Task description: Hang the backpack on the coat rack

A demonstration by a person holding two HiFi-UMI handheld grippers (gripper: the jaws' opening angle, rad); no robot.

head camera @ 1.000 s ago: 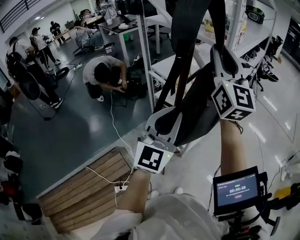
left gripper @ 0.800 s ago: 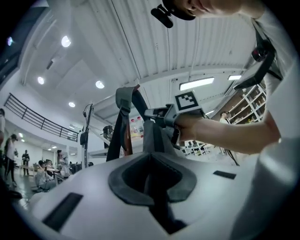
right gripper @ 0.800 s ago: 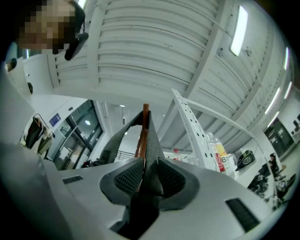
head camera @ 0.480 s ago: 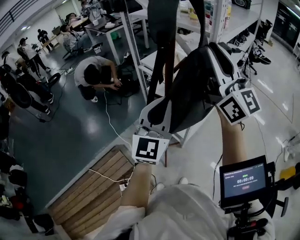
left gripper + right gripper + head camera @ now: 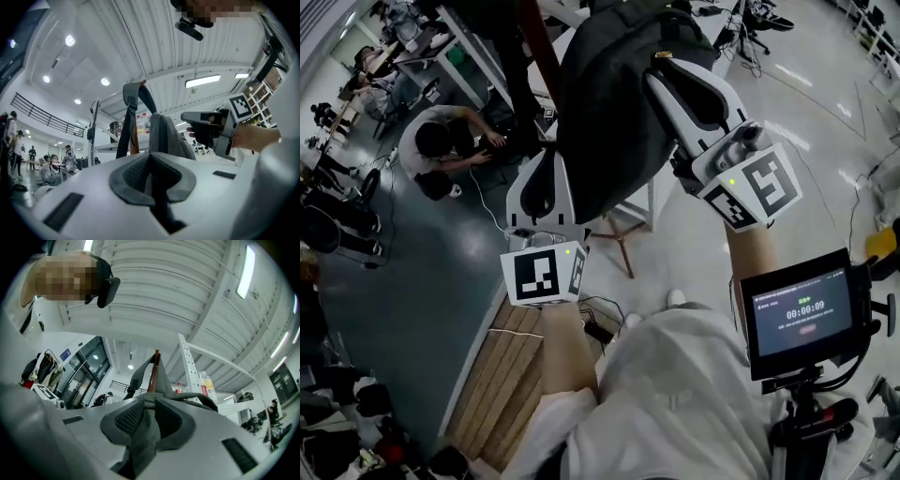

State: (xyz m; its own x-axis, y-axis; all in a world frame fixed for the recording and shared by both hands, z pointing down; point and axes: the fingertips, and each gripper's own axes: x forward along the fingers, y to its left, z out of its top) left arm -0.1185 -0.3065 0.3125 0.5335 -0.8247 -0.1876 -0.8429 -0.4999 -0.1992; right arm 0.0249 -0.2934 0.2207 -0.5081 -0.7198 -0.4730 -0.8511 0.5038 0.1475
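Note:
A dark grey backpack (image 5: 609, 103) hangs high between both grippers, beside the reddish wooden pole of the coat rack (image 5: 532, 37). My left gripper (image 5: 546, 180) is shut on the backpack's lower left side, with grey fabric pinched in its jaws (image 5: 150, 161). At the pack's right side, my right gripper (image 5: 664, 73) is shut on a fold of backpack fabric (image 5: 149, 411). A shoulder strap (image 5: 133, 93) loops over the top of the pole (image 5: 153, 371). The rack's legs (image 5: 619, 246) spread on the floor below.
White metal shelving (image 5: 190, 366) with bottles (image 5: 206, 386) stands right behind the rack. A person (image 5: 441, 145) crouches on the dark floor at the left. A wooden pallet (image 5: 502, 375) and cables lie below. A small screen (image 5: 797, 309) is at the right.
Both grippers and the backpack have come closer and higher in the head view, which now looks more steeply down. The straps that stretched up the pole are out of that view.

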